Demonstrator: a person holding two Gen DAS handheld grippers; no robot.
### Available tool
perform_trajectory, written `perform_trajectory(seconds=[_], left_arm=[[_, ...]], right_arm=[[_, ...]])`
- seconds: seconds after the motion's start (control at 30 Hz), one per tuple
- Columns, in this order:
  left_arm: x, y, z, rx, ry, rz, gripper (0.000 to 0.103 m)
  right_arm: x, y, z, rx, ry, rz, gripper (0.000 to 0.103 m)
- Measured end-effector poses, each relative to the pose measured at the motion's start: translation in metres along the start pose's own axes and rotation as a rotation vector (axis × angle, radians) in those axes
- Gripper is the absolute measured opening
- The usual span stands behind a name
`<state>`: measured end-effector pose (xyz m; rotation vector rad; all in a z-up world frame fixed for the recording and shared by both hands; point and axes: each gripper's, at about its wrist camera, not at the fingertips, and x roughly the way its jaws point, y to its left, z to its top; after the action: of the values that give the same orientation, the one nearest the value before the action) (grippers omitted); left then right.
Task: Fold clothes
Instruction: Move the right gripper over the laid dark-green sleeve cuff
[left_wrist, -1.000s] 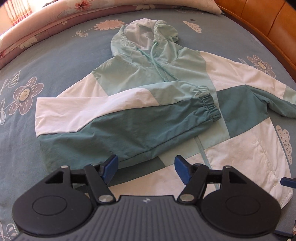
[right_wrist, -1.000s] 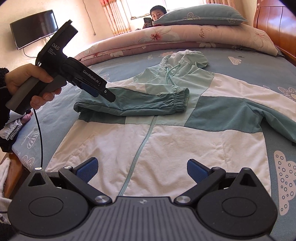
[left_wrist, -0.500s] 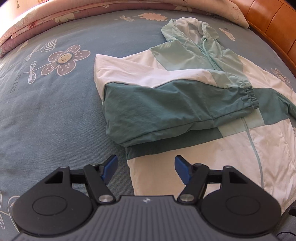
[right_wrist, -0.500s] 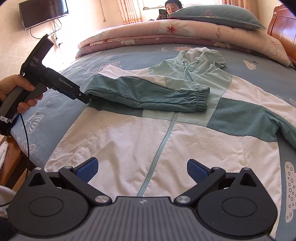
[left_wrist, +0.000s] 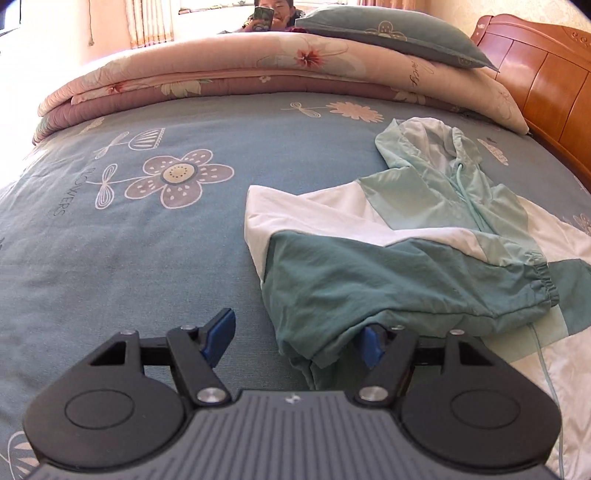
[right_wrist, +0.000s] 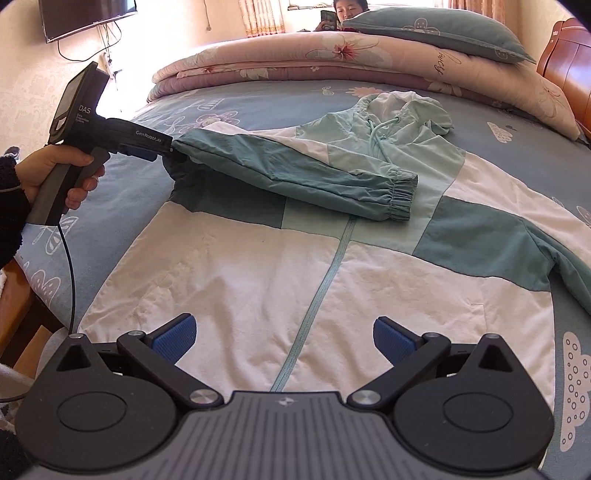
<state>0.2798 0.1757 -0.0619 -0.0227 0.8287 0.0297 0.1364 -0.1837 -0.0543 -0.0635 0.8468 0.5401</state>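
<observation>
A hooded jacket (right_wrist: 258, 266) in white, mint and teal lies front up on the bed, its hood (right_wrist: 406, 110) toward the quilt. One teal sleeve (right_wrist: 295, 170) is folded across the chest, with the cuff near the zip. My left gripper (left_wrist: 295, 332) is at that sleeve's folded outer edge. Its jaws stand apart, and the teal cloth (left_wrist: 406, 288) drapes over the right fingertip without being pinched. In the right wrist view a hand holds the left gripper (right_wrist: 162, 147) at the sleeve's fold. My right gripper (right_wrist: 284, 332) hovers open above the white hem by the zip.
The blue flowered sheet (left_wrist: 110, 240) spreads out to the left of the jacket. A folded quilt (left_wrist: 258, 74) and a pillow (left_wrist: 399, 40) lie at the far side, with a wooden headboard (left_wrist: 535, 85) to the right. A person (right_wrist: 343, 7) sits behind the quilt. A TV (right_wrist: 85, 14) hangs on the wall.
My left gripper has moved leftward along the folded sleeve to its outer edge, and the cloth now drapes over its right fingertip. The right gripper has shifted only slightly.
</observation>
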Motion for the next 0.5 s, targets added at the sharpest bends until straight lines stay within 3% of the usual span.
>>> perform_trajectory(seconds=[0.1,0.3,0.4,0.5], left_arm=[[0.010,0.003,-0.003,0.022,0.055,-0.019,0.069],[0.031,-0.002,-0.026,0.058,0.057,0.015,0.069],[0.037,0.001,-0.029,0.051,0.035,0.030,0.073],[0.041,0.005,-0.030,0.041,0.070,0.016,0.073]], right_arm=[[0.010,-0.020,0.012,0.068,0.002,0.060,0.103],[0.051,-0.093,0.046,0.424,-0.021,0.237,0.103],[0.079,-0.122,0.059,0.555,-0.030,0.266,0.103],[0.108,-0.142,0.068,0.635,-0.020,0.255,0.101]])
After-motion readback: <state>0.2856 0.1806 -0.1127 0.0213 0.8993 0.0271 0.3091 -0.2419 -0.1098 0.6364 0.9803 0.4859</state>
